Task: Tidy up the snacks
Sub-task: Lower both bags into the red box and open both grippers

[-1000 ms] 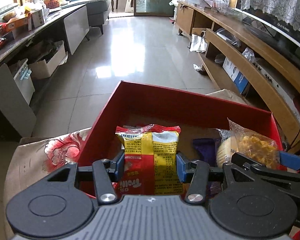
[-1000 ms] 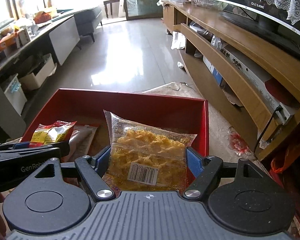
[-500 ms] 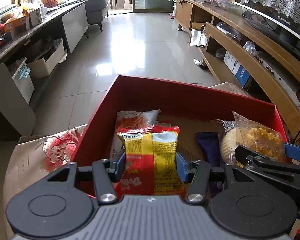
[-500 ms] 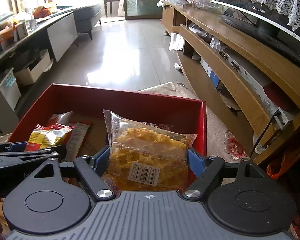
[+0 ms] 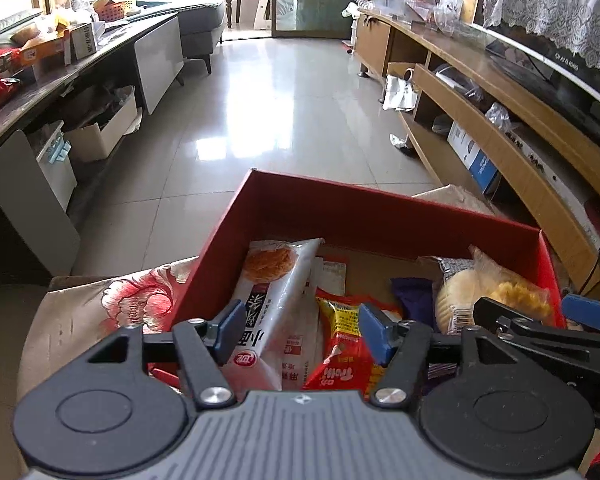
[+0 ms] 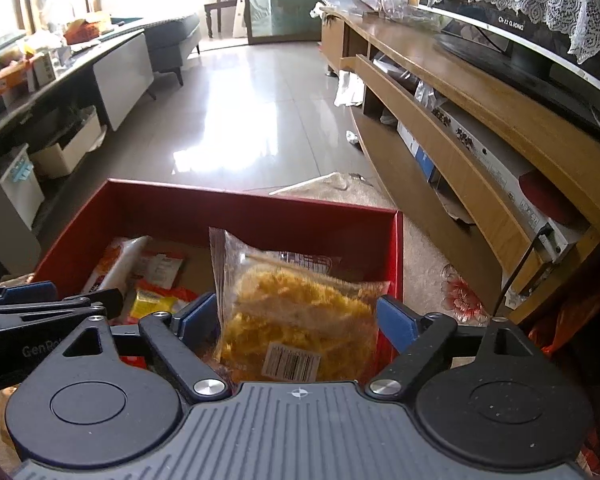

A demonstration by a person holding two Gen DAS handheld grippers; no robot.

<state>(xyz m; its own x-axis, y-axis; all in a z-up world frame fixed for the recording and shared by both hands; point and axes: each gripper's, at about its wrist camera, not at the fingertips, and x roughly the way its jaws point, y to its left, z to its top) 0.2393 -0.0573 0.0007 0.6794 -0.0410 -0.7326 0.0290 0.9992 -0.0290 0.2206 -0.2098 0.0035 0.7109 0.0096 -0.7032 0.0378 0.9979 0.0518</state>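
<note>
A red box [image 5: 372,216] holds several snack packs. My left gripper [image 5: 300,330] is open above the box's near left side. The red and yellow snack bag [image 5: 344,344] lies loose in the box beside a white noodle pack [image 5: 276,304]. My right gripper [image 6: 296,320] is open at the box's near right side [image 6: 398,264]. The clear bag of yellow crisps [image 6: 296,316] lies between its fingers, resting in the box, with gaps to both pads. The right gripper also shows in the left wrist view [image 5: 540,320].
A purple pack [image 5: 414,300] and a round biscuit pack [image 5: 456,300] lie in the box. The box stands on a flowered cloth [image 5: 112,308]. A long wooden TV cabinet [image 6: 480,128] runs along the right, a dark table [image 5: 60,80] with clutter on the left, tiled floor [image 5: 280,100] ahead.
Both grippers have opened and let go of their bags. The red and yellow bag dropped into the box to the right of the noodle pack. The crisps bag settled lower.
</note>
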